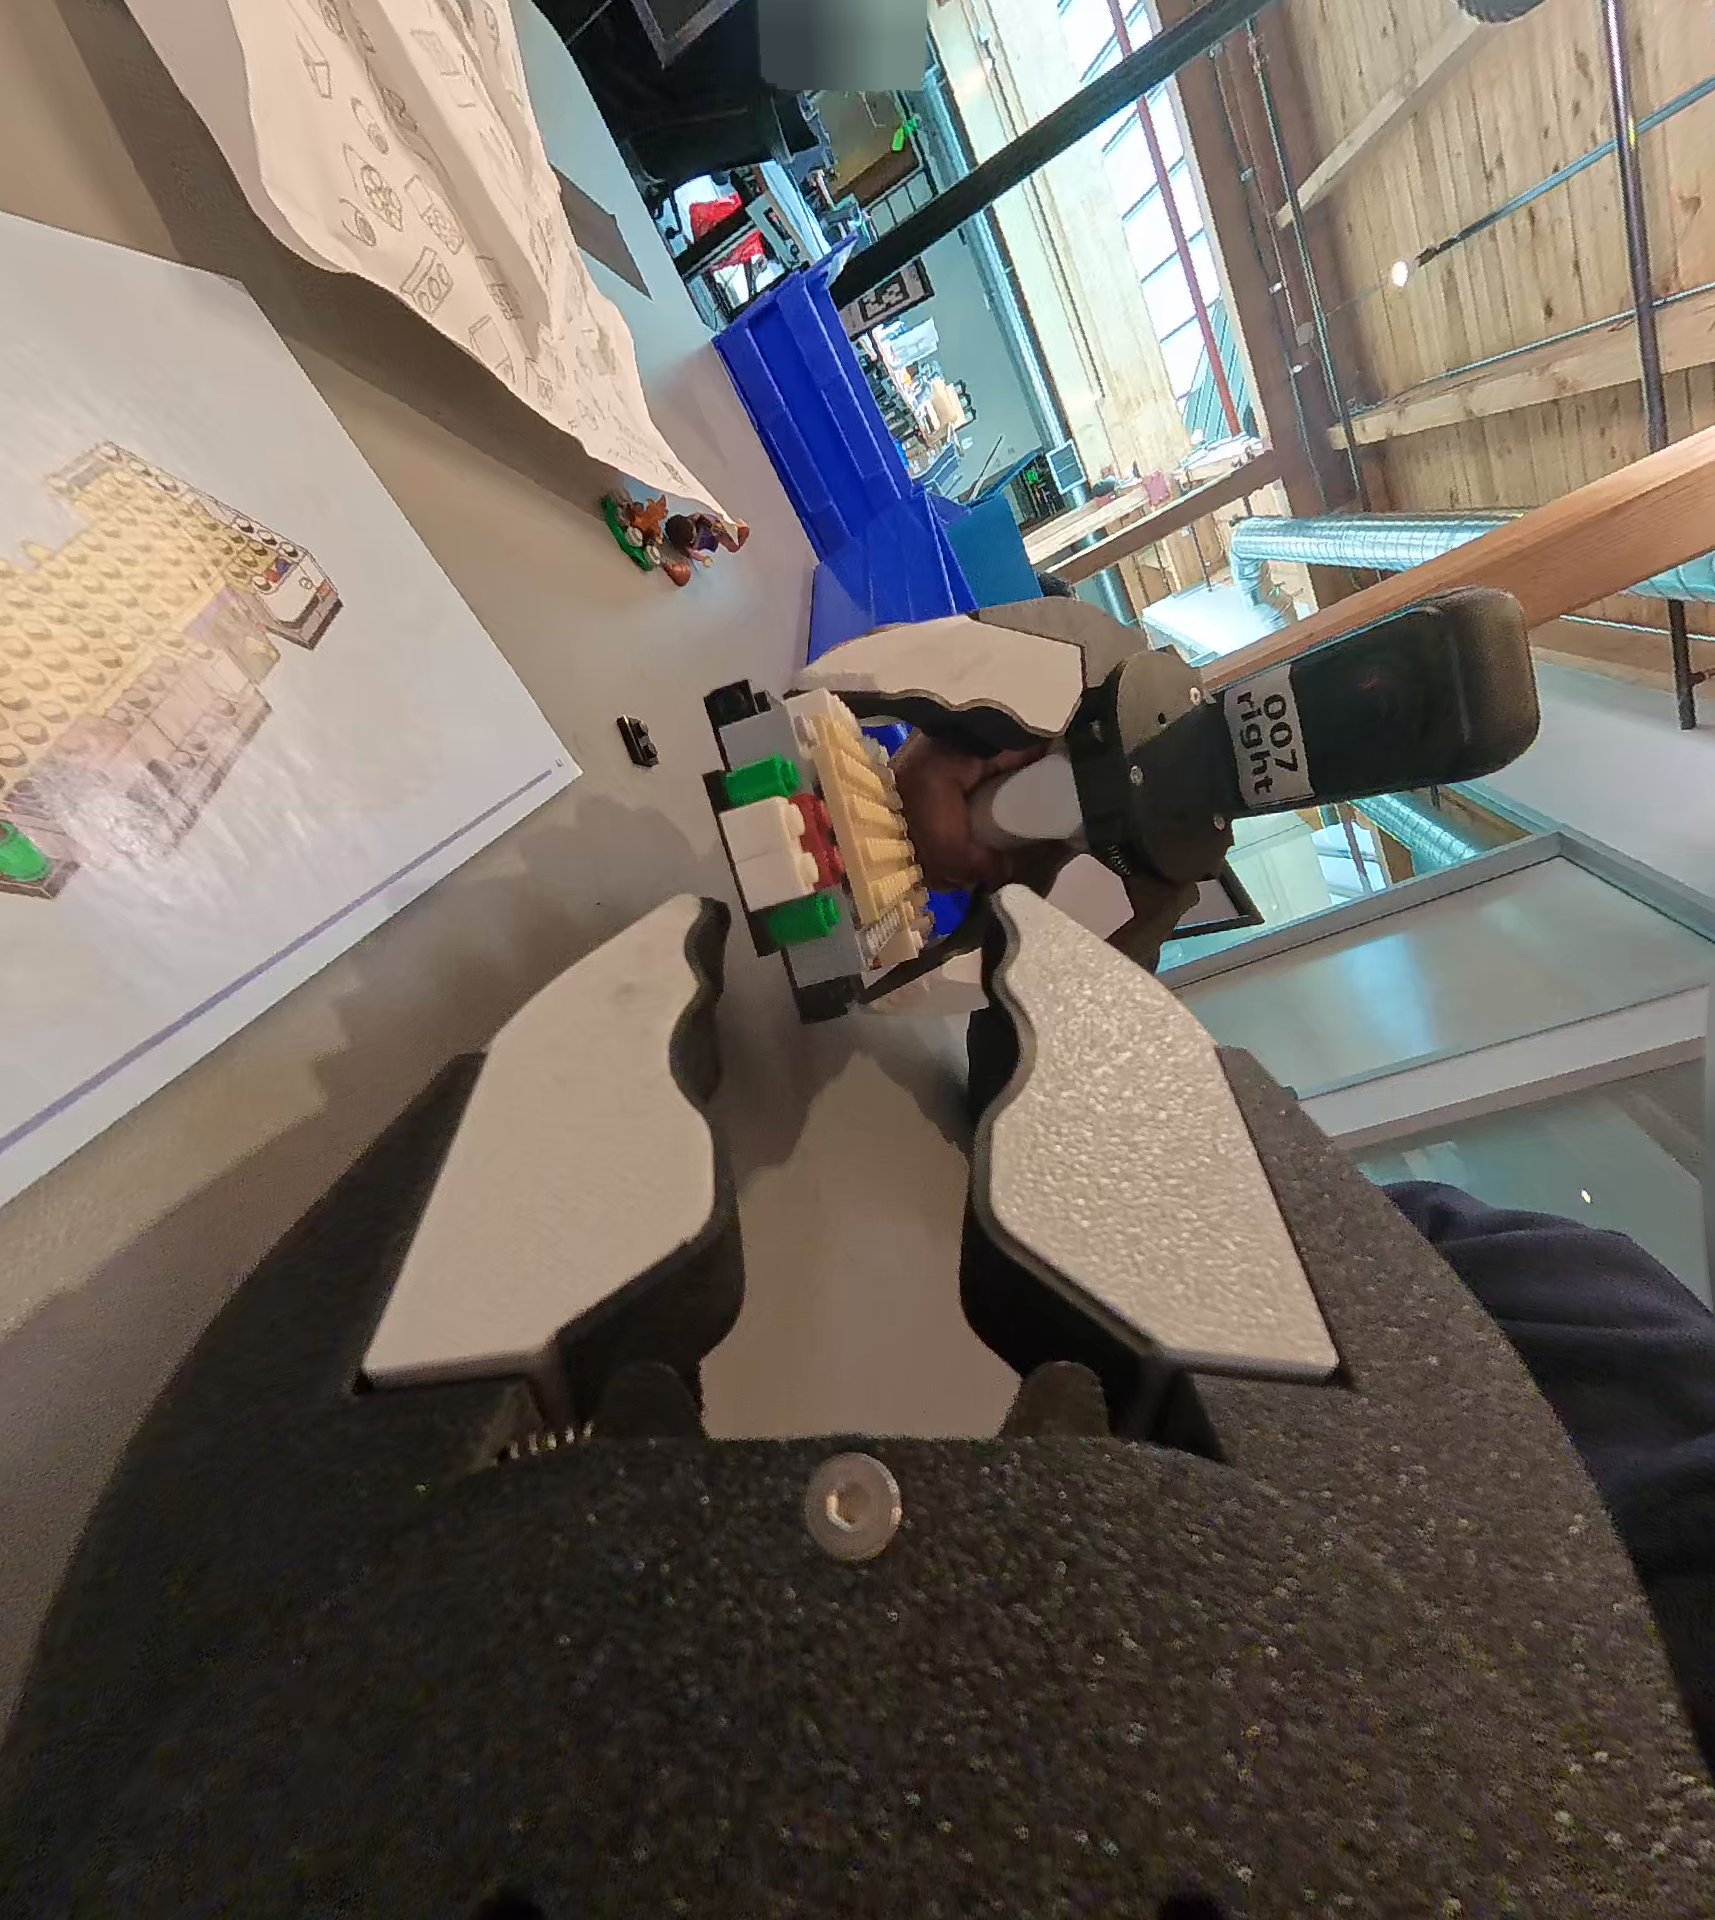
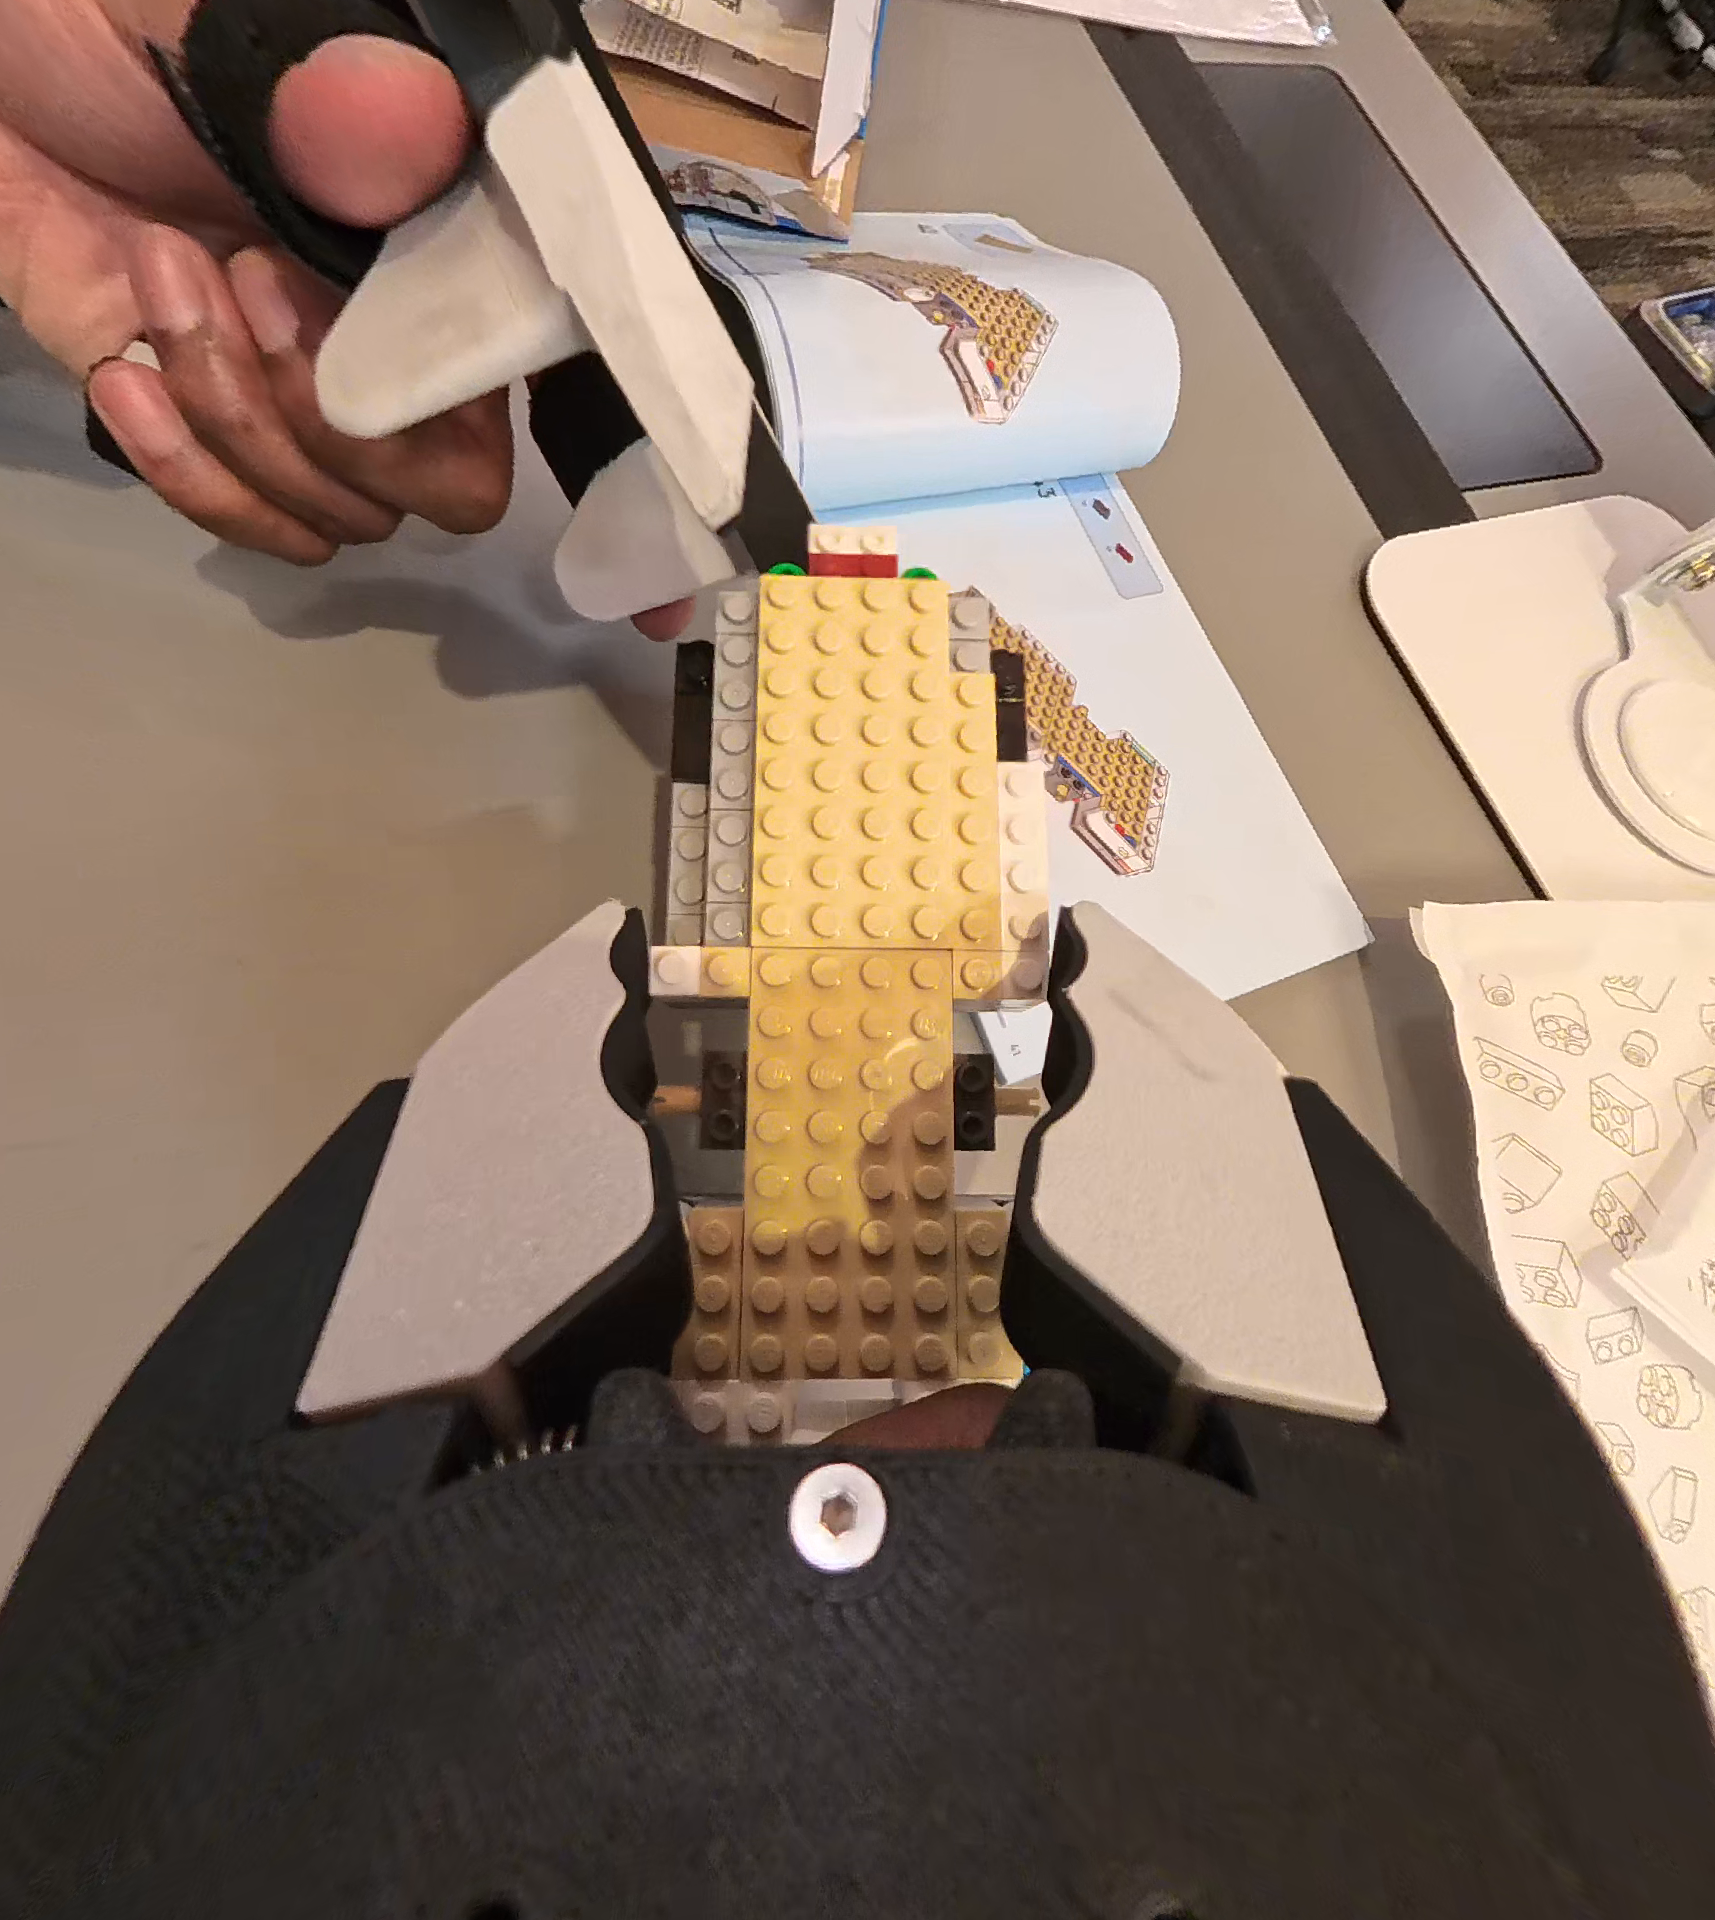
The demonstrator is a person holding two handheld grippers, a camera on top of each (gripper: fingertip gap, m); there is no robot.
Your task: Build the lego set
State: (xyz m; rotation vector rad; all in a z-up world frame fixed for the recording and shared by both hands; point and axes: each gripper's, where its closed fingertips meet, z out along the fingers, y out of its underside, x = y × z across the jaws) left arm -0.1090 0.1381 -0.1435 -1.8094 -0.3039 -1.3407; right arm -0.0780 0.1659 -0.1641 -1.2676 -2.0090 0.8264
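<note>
My right gripper (image 2: 848,966) is shut on a brick model (image 2: 863,790) with a tan studded top and grey, white and black edges. Both pads press on its sides and it sticks out forward above the grey table (image 2: 209,831). The left wrist view shows the model's (image 1: 811,831) far end, with green, red and white bricks, and the right gripper's upper finger (image 1: 946,675). My left gripper (image 1: 858,935) is open with nothing between its pads, just short of that end. In the right wrist view it (image 2: 687,551) hangs by the model's far left corner, held by a hand (image 2: 209,312).
An open instruction booklet (image 2: 988,364) lies beyond the model and also shows in the left wrist view (image 1: 209,623). Patterned paper (image 2: 1611,1195) and a white tray (image 2: 1559,675) lie to the right. A small black brick (image 1: 637,741), minifigures (image 1: 676,535) and blue bins (image 1: 832,436) stand farther off. The tips of one gripper are about 6 cm away from the tips of the other.
</note>
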